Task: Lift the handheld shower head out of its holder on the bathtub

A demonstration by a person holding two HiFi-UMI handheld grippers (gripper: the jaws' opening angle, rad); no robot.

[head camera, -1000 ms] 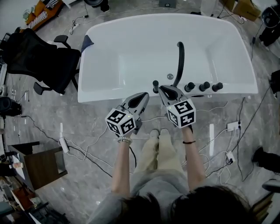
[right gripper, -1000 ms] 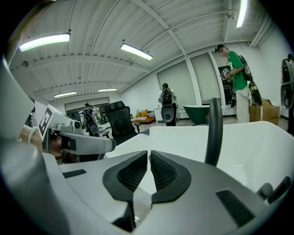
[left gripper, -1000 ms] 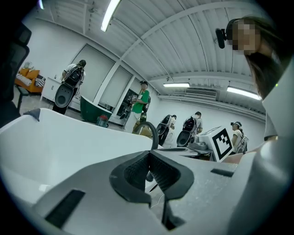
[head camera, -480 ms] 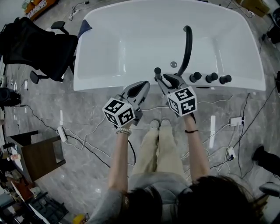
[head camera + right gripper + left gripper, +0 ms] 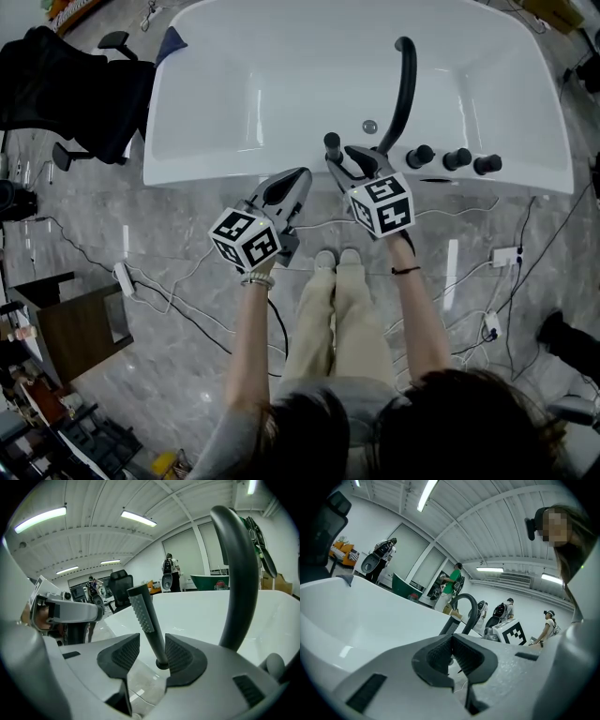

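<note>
Right gripper view: the right gripper, jaws just opening and apart, straddles the shower head upright in its holder at twelve o'clock, nearer the three o'clock pad, so closing off-centre may jam it; the left gripper is closed, empty.

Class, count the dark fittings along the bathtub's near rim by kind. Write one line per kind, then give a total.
Handheld shower head: 1
Curved spout: 1
Round knobs: 3
Total: 5
</note>
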